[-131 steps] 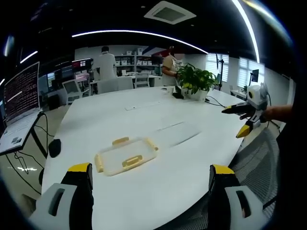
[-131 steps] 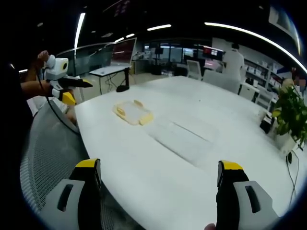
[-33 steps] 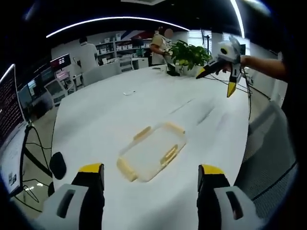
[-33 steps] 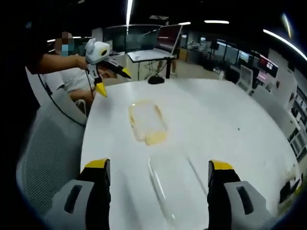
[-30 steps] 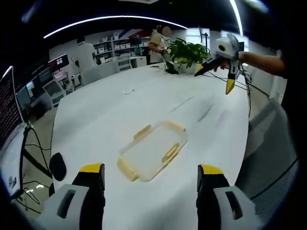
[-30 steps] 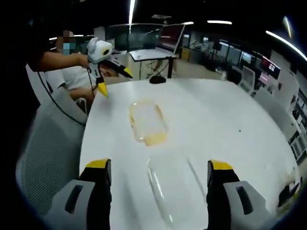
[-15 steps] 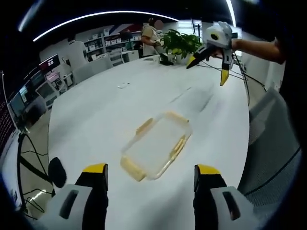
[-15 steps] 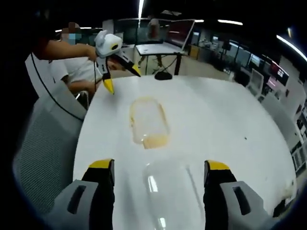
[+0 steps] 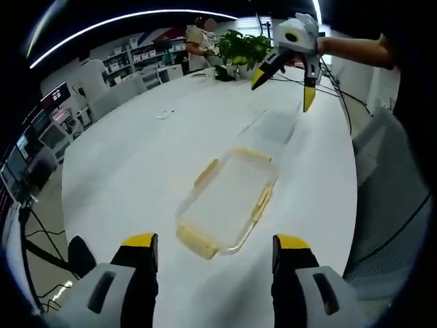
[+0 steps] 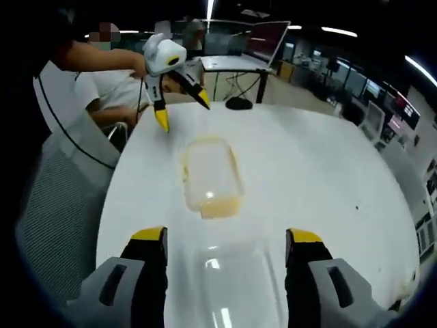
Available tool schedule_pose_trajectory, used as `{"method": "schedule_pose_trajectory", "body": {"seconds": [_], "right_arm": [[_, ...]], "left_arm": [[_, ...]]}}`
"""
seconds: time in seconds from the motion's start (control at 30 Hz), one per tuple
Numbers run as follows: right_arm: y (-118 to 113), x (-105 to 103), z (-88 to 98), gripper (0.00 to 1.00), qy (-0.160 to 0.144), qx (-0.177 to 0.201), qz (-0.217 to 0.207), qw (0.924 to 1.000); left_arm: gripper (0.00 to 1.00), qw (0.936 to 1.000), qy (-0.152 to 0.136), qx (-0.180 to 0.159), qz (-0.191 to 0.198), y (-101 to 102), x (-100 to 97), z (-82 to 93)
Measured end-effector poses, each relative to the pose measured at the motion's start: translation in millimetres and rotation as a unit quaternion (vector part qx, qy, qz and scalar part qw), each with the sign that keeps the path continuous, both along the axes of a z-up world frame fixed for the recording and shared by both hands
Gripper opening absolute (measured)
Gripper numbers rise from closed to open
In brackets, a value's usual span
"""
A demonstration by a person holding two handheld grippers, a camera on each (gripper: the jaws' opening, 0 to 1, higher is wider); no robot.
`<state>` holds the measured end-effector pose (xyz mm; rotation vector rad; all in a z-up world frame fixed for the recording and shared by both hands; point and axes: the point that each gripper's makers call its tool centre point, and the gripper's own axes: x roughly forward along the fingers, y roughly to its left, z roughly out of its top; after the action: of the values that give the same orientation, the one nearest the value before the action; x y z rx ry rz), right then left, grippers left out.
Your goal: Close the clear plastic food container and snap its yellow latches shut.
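Two open grippers hang over a white oval table (image 9: pixel 136 150). The clear rectangular plastic container base (image 9: pixel 229 199) with yellow latches (image 9: pixel 196 241) lies straight ahead of the left gripper (image 9: pixel 214 247), long axis running away from its spread jaws. The clear lid (image 10: pixel 227 290), latch-free and glinting, sits between the parted jaws of the right gripper (image 10: pixel 224 240), nearer the lid.

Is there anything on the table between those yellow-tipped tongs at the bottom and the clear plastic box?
No. In the left gripper view, bare white table lies between the left tongs and the clear container.
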<state>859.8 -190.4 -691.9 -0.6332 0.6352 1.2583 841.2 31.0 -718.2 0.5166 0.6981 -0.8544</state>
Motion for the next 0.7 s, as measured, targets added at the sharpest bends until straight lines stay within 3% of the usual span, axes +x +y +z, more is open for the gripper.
{"method": "schedule_pose_trajectory", "body": {"seconds": [0.7], "right_arm": [[34.8, 4.3, -28.6, 0.60, 0.017, -0.028, 0.035, 0.9988]], "left_arm": [[0.51, 0.9961, 0.030, 0.048, -0.067, 4.5, 23.2, -25.9]]}}
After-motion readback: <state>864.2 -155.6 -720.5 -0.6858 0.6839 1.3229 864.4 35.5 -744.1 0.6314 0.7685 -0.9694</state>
